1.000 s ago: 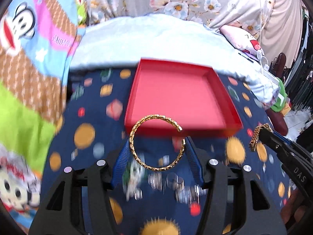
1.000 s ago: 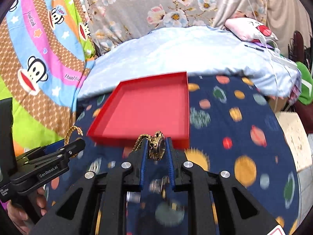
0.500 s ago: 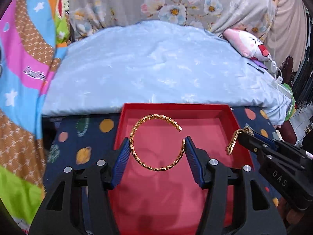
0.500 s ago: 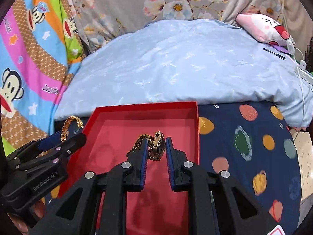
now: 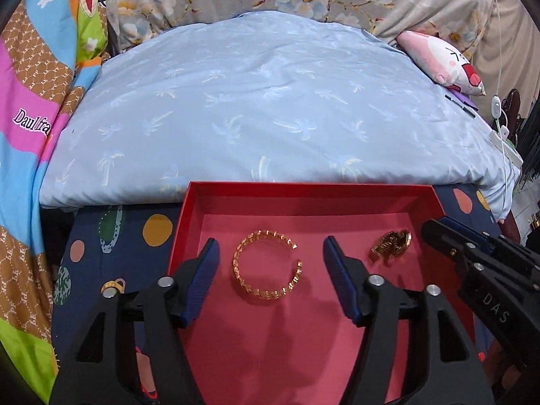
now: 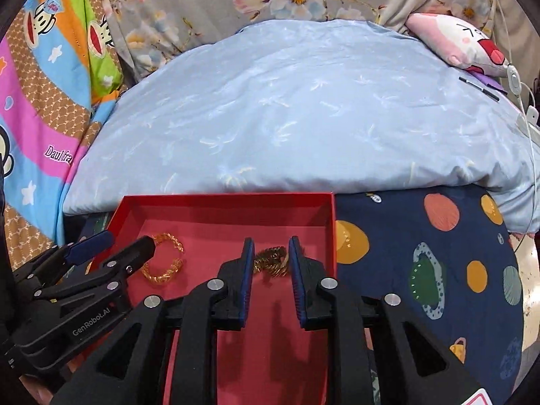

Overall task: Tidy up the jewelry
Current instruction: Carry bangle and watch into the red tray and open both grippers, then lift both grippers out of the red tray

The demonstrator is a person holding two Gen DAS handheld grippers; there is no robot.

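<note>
A red tray (image 5: 303, 187) (image 6: 229, 197) sits on the navy planet-print sheet. A gold open bangle (image 5: 266, 270) (image 6: 163, 265) lies flat on the tray floor between the blue pads of my left gripper (image 5: 270, 263) (image 6: 130, 239). Its jaws are opening and neither pad touches the bangle. A bunched gold chain piece (image 6: 271, 265) (image 5: 391, 244) rests on the tray floor near the right wall. My right gripper (image 6: 271, 260) (image 5: 435, 226) is over it with its jaws opening, the chain lying loose between the pads.
A light blue quilt (image 5: 270, 101) bulges right behind the tray. A bright cartoon blanket (image 5: 30, 135) is on the left, and a pink plush pillow (image 6: 462, 40) with a white cable on the far right. Navy sheet (image 6: 422, 253) stretches right of the tray.
Both grippers moved forward from over the sheet to above the tray. The bangle and the chain piece left the pads and now lie on the tray floor as the jaws widened.
</note>
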